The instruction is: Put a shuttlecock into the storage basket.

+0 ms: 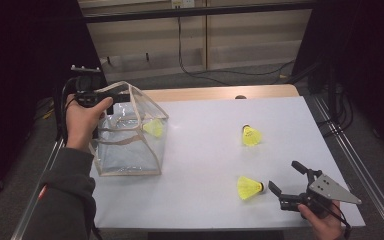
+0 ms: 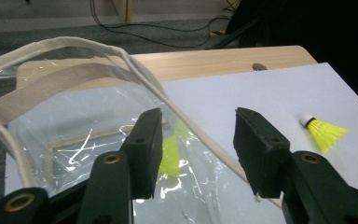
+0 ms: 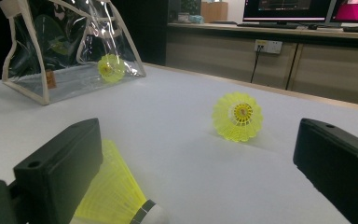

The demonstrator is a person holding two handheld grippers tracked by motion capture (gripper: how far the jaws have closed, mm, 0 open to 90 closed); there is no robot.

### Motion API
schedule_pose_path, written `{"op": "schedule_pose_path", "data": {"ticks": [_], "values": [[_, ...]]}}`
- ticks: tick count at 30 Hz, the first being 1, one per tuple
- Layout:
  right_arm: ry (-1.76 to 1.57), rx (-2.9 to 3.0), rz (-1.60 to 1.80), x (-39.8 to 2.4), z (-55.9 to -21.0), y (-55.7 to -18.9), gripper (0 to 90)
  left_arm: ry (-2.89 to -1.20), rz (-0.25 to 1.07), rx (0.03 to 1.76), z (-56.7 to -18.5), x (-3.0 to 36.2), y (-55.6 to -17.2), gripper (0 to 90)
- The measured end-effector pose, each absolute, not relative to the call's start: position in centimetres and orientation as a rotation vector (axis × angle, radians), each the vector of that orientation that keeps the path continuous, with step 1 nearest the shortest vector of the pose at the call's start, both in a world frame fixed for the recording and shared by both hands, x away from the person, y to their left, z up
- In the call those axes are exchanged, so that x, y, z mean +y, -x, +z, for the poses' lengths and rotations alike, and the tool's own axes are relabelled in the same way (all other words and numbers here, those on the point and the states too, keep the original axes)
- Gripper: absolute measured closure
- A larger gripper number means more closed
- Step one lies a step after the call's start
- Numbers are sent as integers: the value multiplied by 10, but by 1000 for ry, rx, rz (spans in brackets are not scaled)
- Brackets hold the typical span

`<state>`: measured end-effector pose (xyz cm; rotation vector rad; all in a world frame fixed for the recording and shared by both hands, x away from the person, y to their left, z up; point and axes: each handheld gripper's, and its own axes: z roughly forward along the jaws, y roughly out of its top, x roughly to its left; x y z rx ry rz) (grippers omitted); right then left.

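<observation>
The left gripper [image 1: 111, 98] hovers at the clear plastic pouch [image 1: 130, 132], fingers half open, holding nothing; one yellow shuttlecock [image 1: 154, 128] lies inside. The right gripper [image 1: 286, 179], fingers wide and empty, could nudge the near shuttlecock [image 1: 250, 187] rolling across the desk [image 1: 205, 150].

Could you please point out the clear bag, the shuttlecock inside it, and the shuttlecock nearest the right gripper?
clear bag [image 1: 130, 167], high view, bare front wall.
shuttlecock inside the bag [image 1: 154, 128], high view, yellow skirt.
shuttlecock nearest the right gripper [image 1: 247, 187], high view, yellow skirt.
</observation>
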<state>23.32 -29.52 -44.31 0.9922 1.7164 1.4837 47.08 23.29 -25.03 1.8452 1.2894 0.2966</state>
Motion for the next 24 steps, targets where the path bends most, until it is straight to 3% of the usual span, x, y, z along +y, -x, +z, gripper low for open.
{"op": "schedule_pose_path", "data": {"ticks": [24], "values": [[-989,1718,1485,-295,-443,-233,14,-1916,199,1134,-243,197,-451,341]]}}
